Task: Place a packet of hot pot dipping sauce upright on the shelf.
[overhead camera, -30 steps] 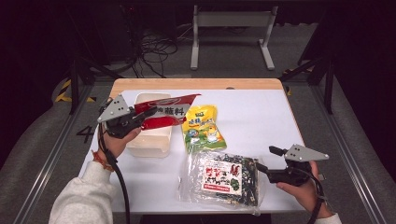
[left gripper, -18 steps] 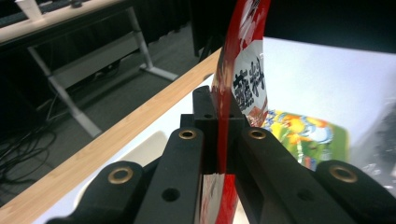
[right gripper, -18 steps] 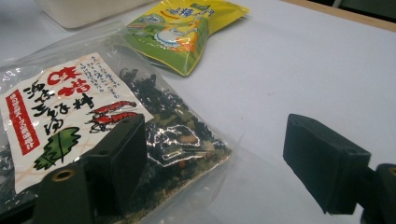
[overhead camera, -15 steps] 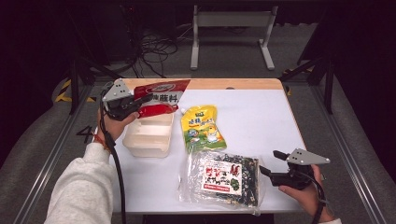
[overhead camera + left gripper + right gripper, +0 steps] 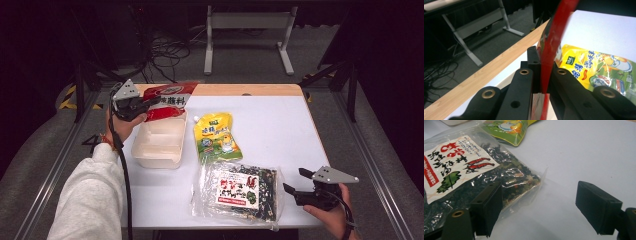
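A red packet point(image 5: 171, 98) hangs over the table's far left corner, clamped in my left gripper point(image 5: 146, 103); in the left gripper view its thin red edge point(image 5: 554, 42) runs up between the closed jaws. My right gripper point(image 5: 295, 182) stands open low at the front right, just right of a clear bag of dark seaweed point(image 5: 240, 189). Through the right gripper view the bag's sealed corner point(image 5: 524, 182) lies beside the left jaw, with bare table between the jaws. A yellow spouted pouch point(image 5: 216, 136) lies flat mid-table.
An empty cream tray point(image 5: 159, 140) sits on the white table point(image 5: 280, 125) below the red packet. A wooden strip point(image 5: 250, 90) edges the table's far side. Beyond stand a metal stand point(image 5: 247, 35) and floor cables point(image 5: 170, 50).
My left hand has carried the red packet away from the tray toward the table's far left corner. The right gripper has barely shifted beside the seaweed bag.
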A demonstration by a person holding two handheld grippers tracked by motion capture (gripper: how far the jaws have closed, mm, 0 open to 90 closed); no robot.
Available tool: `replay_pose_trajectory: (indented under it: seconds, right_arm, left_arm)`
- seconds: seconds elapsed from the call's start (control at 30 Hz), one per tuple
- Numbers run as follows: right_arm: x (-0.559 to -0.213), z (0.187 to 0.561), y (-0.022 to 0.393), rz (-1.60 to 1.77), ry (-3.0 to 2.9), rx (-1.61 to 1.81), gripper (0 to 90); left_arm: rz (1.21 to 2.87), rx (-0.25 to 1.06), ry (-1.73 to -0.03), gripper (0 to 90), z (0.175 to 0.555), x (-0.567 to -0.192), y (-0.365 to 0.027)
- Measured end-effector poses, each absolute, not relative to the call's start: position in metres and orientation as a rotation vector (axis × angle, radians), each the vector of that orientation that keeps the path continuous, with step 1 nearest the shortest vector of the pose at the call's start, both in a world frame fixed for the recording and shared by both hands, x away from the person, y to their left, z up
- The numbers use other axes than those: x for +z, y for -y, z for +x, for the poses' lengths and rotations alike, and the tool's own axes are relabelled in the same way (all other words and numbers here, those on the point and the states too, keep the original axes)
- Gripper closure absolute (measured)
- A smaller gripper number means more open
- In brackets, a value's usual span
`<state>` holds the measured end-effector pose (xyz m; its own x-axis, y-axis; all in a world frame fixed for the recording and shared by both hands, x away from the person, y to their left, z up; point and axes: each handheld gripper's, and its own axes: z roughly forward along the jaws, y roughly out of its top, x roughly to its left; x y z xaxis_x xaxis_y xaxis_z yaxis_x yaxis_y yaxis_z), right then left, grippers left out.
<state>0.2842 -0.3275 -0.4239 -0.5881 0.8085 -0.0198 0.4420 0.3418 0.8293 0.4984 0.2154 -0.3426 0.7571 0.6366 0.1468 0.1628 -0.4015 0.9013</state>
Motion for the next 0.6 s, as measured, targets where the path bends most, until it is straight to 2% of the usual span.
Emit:
replay_pose_trajectory:
  seconds: [0.6]
  right_arm:
    - [-0.431, 0.276, 0.33, 1.158, -2.178, 1.135, 22.2]
  left_arm:
    - [1.952, 0.512, -0.63, 89.7, 0.529, -0.368, -0.207]
